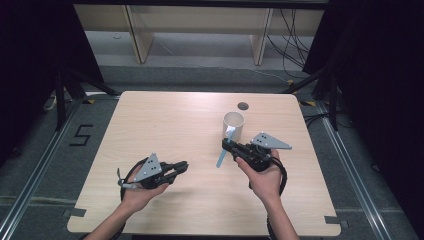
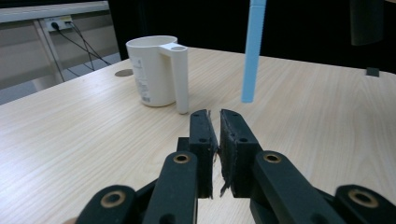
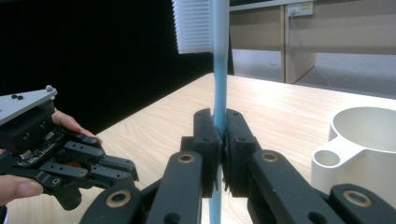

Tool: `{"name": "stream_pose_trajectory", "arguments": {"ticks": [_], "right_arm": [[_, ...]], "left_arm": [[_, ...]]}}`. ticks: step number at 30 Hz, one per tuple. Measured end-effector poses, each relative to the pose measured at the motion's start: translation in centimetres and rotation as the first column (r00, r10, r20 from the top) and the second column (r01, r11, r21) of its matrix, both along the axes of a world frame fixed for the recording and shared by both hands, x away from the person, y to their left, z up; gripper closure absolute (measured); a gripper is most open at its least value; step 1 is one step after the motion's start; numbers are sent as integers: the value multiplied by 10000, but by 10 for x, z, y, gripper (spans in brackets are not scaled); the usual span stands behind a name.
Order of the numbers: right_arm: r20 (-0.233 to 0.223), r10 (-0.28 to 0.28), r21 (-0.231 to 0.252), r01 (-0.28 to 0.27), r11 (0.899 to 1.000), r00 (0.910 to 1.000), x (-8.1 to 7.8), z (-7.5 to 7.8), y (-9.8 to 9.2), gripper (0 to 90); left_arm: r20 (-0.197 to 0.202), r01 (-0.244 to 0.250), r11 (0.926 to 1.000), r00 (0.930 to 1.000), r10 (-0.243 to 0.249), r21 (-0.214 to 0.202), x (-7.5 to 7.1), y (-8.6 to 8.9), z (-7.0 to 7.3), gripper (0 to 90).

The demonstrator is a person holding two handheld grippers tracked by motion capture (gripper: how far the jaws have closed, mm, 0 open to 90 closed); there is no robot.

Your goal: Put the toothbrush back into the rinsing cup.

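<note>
A light blue toothbrush (image 1: 221, 159) with white bristles (image 3: 194, 25) is clamped by its handle in my right gripper (image 1: 226, 145), right of the table's middle. The brush stands upright between the pads, its head beside a cream cup (image 1: 233, 125) with a side handle. In the right gripper view the jaws (image 3: 218, 122) press on the blue handle (image 3: 220, 88), and the cup (image 3: 369, 140) sits at the right. My left gripper (image 1: 182, 165) lies low at the front left, shut with nothing in it. Its view shows the closed jaws (image 2: 214, 122) pointing toward the cup (image 2: 154, 70) and the hanging handle end (image 2: 252, 51).
The wooden table (image 1: 165, 120) has a round cable hole (image 1: 243, 106) behind the cup. Black curtains flank both sides. A wooden shelf frame (image 1: 137, 35) and cables (image 1: 292, 40) stand beyond the far edge. A "5" marking (image 1: 81, 135) lies on the floor at the left.
</note>
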State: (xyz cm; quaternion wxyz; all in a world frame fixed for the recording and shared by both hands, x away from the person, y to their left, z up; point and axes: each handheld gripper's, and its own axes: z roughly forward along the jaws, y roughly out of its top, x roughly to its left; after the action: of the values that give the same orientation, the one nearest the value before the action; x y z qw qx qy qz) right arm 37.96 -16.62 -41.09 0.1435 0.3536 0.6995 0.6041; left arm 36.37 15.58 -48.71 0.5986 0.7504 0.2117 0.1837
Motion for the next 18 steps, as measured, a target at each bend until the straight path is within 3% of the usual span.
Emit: {"name": "stream_pose_trajectory", "arguments": {"ticks": [8,12,13,14,18], "right_arm": [[-47,-141,48,141,9999,9999,0,-2,-9,857],[-43,-238,-161,238,9996,9997,1,0,-14,857],[-46,-247,-3,247,9997,9997,0,1,-15,857],[182,-379,-140,382,9992,9991,1,1,-18,857],[107,-465,-86,466,9989,9989,-1,3,-20,857]], "left_arm": [[-99,-563,9984,9984,562,-46,1,17,-6,811],[-154,-783,9969,9968,783,-42,2,23,-9,795],[-159,-831,9965,9964,830,-50,2,24,-10,791],[-162,-927,9956,9956,925,-132,2,27,-11,780],[-82,-1103,9937,9939,1101,-218,1,31,-12,737]]}}
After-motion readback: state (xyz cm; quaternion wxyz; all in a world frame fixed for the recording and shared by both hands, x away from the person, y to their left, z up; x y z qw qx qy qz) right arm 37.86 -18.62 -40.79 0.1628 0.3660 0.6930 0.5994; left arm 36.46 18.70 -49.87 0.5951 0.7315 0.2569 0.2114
